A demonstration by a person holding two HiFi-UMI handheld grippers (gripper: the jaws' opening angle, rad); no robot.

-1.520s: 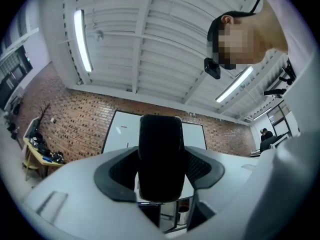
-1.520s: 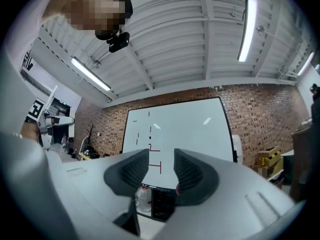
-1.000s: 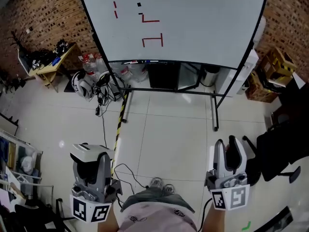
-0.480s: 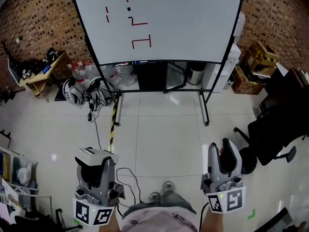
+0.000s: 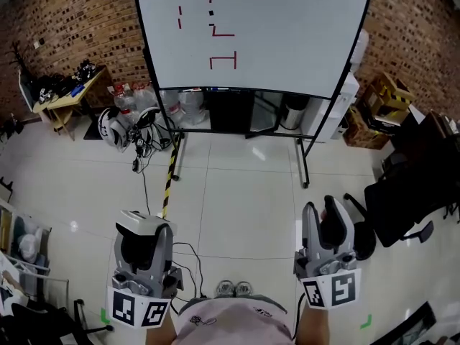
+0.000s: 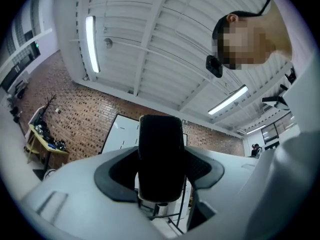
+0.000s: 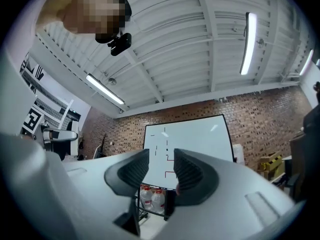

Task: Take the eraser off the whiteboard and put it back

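The whiteboard [image 5: 287, 27] stands ahead on its wheeled frame, with red marks and a small black spot on its left half. My left gripper [image 5: 141, 237] is held low in front of the person's body and is shut on the eraser [image 5: 136, 223], a black block with a white back. In the left gripper view the eraser [image 6: 160, 159] fills the gap between the jaws. My right gripper [image 5: 327, 218] is open; through its gap the far whiteboard [image 7: 190, 139] shows, with nothing between the pads.
White tiled floor lies between me and the board. A yellow table [image 5: 68, 95], water bottles [image 5: 129, 95] and helmets [image 5: 115, 124] are at the left. A black office chair [image 5: 402, 200] and cardboard boxes [image 5: 381, 99] are at the right. Cables [image 5: 180, 254] trail near the person's feet.
The view has swung left and then back right across the room. Both grippers stay low in front of the body, and the eraser stays in the left jaws.
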